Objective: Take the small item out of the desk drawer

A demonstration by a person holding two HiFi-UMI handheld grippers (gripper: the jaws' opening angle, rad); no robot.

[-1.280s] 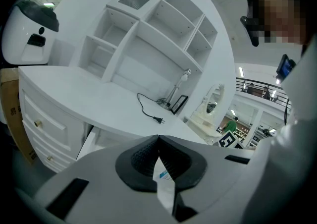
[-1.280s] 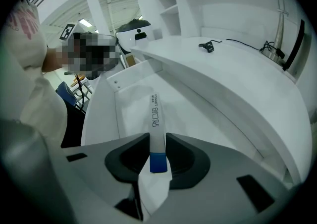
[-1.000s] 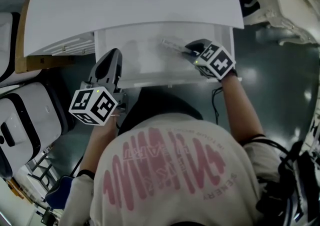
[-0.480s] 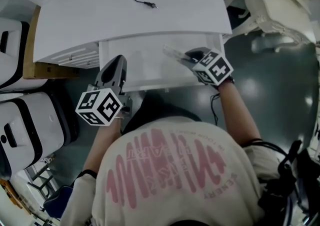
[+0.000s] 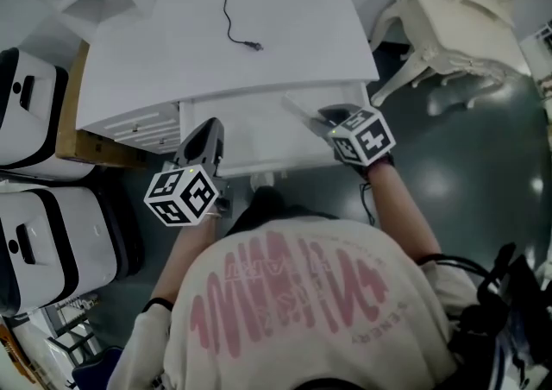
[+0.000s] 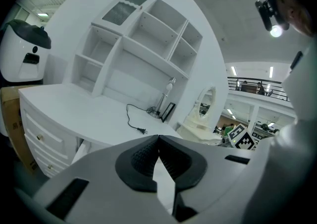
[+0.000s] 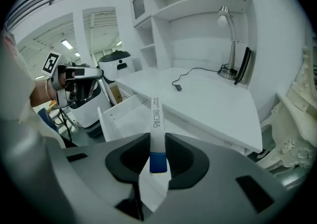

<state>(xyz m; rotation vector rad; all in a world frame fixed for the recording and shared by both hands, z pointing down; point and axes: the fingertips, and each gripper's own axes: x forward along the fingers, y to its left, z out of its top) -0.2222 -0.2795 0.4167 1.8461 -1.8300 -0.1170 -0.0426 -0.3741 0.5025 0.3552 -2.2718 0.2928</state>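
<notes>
Over the right end of the open drawer (image 5: 259,131), the right gripper (image 5: 319,117) has come up from where it sat low in the drawer a second ago, and it brings the item (image 5: 297,110) with it. The item is a slim white strip with a blue end, and its free end points toward the drawer's back edge. In the right gripper view the jaws stand narrow with their pads pressed on the item's blue end (image 7: 157,161), so the right gripper (image 7: 157,156) has a firm hold. The white length of the item rises clear of the jaws. The left gripper (image 5: 210,126) has risen too and hangs by the drawer's front-left corner. Its own view shows the left gripper (image 6: 158,143) with its tips together and nothing between them. I judge the item to be out of the drawer or nearly so, which is the main part of the task. The drawer is still pulled out under the desk (image 5: 285,52), and a black cable (image 5: 229,9) lies on the desk toward its back edge. As for writing, dark print runs along the item's white face (image 7: 155,114), but it is too small to read with confidence. The cube (image 5: 363,137) carries only black-and-white square patterns. Large pink lettering on the back of the person's shirt (image 5: 293,293) faces away from the camera, and I cannot read it.
</notes>
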